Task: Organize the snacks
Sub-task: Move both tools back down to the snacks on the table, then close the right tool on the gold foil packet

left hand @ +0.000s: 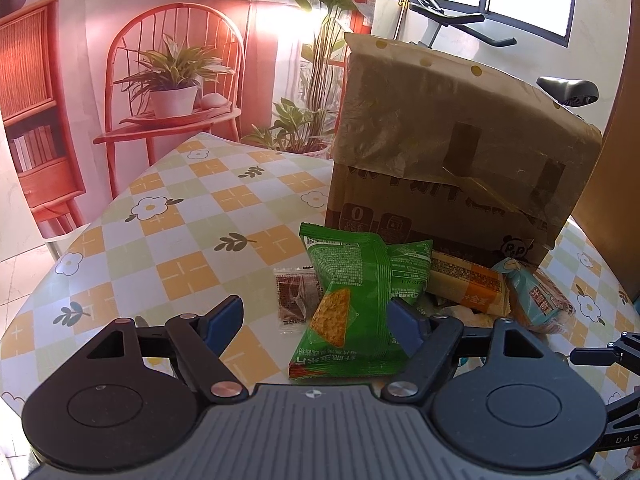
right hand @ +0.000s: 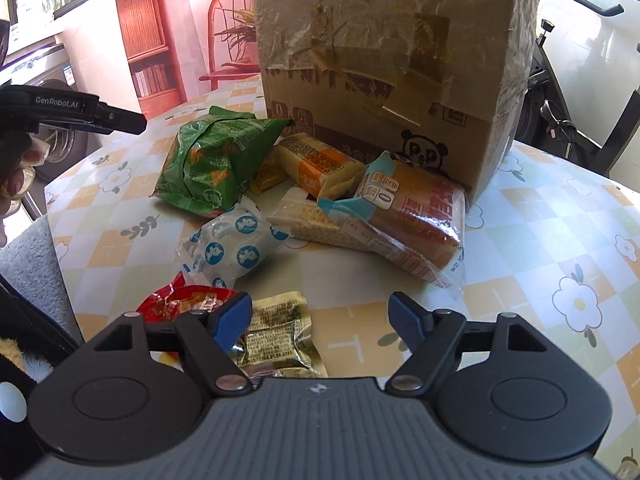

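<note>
**Green bag between spread jaws, snacks heaped at the box**

Left hand-held gripper [left hand: 316, 320] is released, jaws spread around the green bag [left hand: 352, 296] without pinching. Right hand-held gripper [right hand: 320, 320] is released too, over a gold packet [right hand: 276, 332]. Snacks crowd against the box [right hand: 384, 72]; the desk [left hand: 168, 216] lies bare toward its left edge.

Left gripper [left hand: 318, 316] over checked tablecloth [left hand: 180, 216], jaws apart around the lower part of a green chip bag [left hand: 356, 292], right pad at the bag's edge. Small dark sachet [left hand: 294, 300] just left of bag; orange bar [left hand: 468, 284] and teal bread pack [left hand: 536, 300] to its right. Taped carton [left hand: 452, 152] stands behind them.
</note>
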